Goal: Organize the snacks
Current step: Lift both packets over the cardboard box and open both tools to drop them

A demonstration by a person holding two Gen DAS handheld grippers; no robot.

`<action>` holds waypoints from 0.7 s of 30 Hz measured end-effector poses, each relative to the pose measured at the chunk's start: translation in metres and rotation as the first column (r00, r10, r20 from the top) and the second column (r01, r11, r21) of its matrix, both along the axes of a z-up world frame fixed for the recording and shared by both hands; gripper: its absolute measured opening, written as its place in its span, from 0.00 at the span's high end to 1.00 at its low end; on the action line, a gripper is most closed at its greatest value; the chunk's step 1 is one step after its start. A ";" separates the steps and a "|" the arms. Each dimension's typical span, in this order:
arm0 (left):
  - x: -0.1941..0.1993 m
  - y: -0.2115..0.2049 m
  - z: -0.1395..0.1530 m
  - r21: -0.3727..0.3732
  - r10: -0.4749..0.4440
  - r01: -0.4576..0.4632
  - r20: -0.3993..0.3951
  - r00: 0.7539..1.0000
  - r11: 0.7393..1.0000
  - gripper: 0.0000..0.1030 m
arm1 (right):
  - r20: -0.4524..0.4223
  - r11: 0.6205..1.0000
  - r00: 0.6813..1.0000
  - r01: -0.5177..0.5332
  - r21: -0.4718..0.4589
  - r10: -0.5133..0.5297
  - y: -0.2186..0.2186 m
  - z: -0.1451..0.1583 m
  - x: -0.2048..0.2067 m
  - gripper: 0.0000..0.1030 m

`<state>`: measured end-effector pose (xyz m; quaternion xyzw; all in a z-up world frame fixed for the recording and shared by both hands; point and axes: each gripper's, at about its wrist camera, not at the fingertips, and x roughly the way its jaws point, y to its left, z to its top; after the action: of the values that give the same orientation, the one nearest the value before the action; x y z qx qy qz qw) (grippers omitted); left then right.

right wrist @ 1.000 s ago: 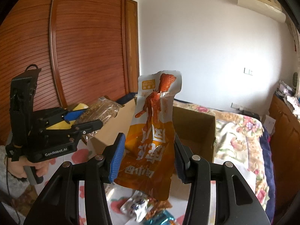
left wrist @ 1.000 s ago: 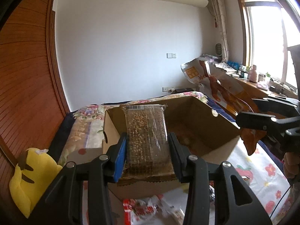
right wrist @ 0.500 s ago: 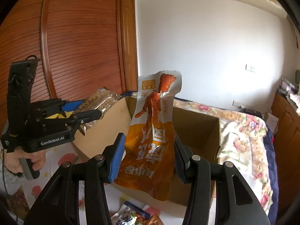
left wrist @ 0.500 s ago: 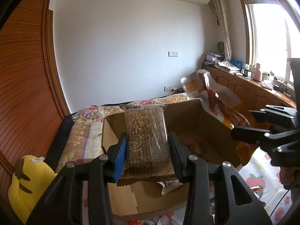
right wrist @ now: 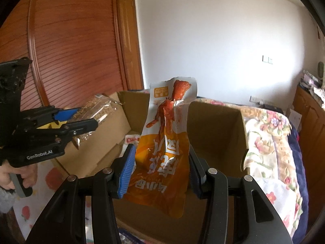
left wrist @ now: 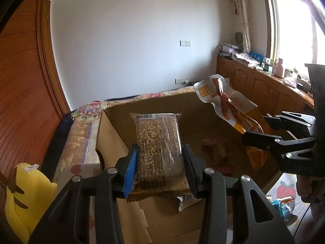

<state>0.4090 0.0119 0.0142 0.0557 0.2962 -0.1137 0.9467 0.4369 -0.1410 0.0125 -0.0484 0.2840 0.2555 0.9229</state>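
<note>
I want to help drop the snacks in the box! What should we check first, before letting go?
1. Left gripper has the clear peanut pack squeezed between its fingers: ok.
2. Right gripper has the orange pouch squeezed: ok.
3. Peanut pack is above the open cardboard box: ok.
4. Orange pouch is above the box opening: ok.
5. Room on the box floor: ok; a few red packets lie there, bare cardboard beside them.
6. The two grippers are apart, not bumping: ok.

Cardboard box open on top – few packets inside, walls all round – floor mostly bare
</note>
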 end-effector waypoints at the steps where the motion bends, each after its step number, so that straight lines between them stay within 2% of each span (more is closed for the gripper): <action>1: 0.002 -0.001 -0.001 0.002 -0.001 0.001 -0.006 1.000 1.000 0.59 | -0.008 1.000 1.000 0.004 -0.001 -0.004 -0.001 -0.002 0.002 0.52; 8: 0.010 -0.002 -0.014 0.004 0.002 -0.002 -0.064 0.998 1.000 0.59 | -0.047 1.000 0.999 0.027 -0.005 -0.027 -0.008 -0.010 0.008 0.52; 15: 0.007 -0.009 -0.023 0.066 0.001 0.003 -0.069 0.998 0.998 0.57 | -0.042 0.999 0.999 0.015 -0.037 -0.017 -0.003 -0.015 0.007 0.50; 21: 0.006 -0.008 -0.022 0.055 -0.002 0.006 -0.074 0.997 0.998 0.53 | -0.049 1.000 0.999 0.007 -0.030 -0.009 -0.004 -0.018 0.009 0.51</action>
<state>0.4146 0.0039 -0.0075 0.0782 0.3342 -0.1092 0.9329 0.4458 -0.1454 -0.0055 -0.0546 0.3107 0.2488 0.9157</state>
